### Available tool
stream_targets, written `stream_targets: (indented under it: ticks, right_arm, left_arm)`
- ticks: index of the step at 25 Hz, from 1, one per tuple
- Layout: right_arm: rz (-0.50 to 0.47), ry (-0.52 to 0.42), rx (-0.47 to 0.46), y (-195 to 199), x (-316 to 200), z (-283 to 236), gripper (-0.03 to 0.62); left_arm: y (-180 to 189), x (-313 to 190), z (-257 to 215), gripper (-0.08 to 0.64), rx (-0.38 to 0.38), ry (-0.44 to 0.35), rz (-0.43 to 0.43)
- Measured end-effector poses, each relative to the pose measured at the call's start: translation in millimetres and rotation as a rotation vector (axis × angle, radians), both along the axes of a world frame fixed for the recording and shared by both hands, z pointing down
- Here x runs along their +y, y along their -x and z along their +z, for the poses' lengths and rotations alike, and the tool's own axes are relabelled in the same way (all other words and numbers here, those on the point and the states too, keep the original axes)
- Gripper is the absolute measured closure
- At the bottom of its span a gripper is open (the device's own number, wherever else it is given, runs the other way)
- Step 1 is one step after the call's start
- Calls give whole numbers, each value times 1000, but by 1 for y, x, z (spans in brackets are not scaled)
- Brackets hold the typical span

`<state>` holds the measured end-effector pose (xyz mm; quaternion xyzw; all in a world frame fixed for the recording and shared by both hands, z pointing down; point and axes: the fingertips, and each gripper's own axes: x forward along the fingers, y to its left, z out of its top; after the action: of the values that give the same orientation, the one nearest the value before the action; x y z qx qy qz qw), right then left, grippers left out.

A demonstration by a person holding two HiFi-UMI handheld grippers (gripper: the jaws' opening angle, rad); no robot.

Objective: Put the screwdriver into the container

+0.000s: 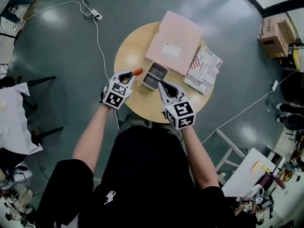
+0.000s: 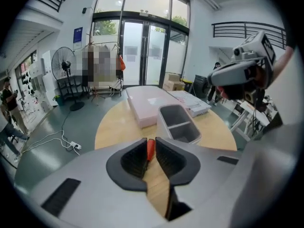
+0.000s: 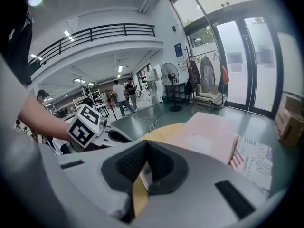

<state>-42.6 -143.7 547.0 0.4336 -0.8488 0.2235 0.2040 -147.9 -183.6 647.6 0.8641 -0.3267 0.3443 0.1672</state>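
A screwdriver with an orange-red handle (image 1: 137, 72) sticks out of my left gripper (image 1: 129, 74) above the round wooden table (image 1: 129, 44), just left of the grey two-compartment container (image 1: 164, 68). In the left gripper view the handle (image 2: 150, 149) fills the narrow gap between the jaws of the left gripper (image 2: 150, 144), and the container (image 2: 165, 126) stands close ahead, slightly right. My right gripper (image 1: 161, 83) hangs at the container's near right corner. Its jaws meet at the tips in the right gripper view (image 3: 146, 144), with nothing between them.
A pink flat box (image 1: 173, 42) lies behind the container, with a printed book (image 1: 204, 70) to its right. On the floor a white cable and power strip (image 1: 96, 15) run to the left. Cardboard boxes (image 1: 275, 34) sit far right, a white folding table (image 1: 247, 172) near right.
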Motion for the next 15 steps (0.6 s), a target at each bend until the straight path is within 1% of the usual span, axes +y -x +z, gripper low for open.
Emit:
stream_targets:
  ticks: [3,7,12,15]
  right_arm:
    - [38,22,-17,-4,-2,5,591]
    - [72,44,-23,-11,-1,13,591]
    - [90,69,-35,-16,3,18,591]
    - [100,77,-38,-22,2,21,591]
  left_arm:
    - [-4,0,17,449,-33,45,39]
    - [-12,-7,39,399,-85,98,75]
    - [-16,-13,62,359,-168,145,136]
    - [-22,-17,70,356,-203,160,163]
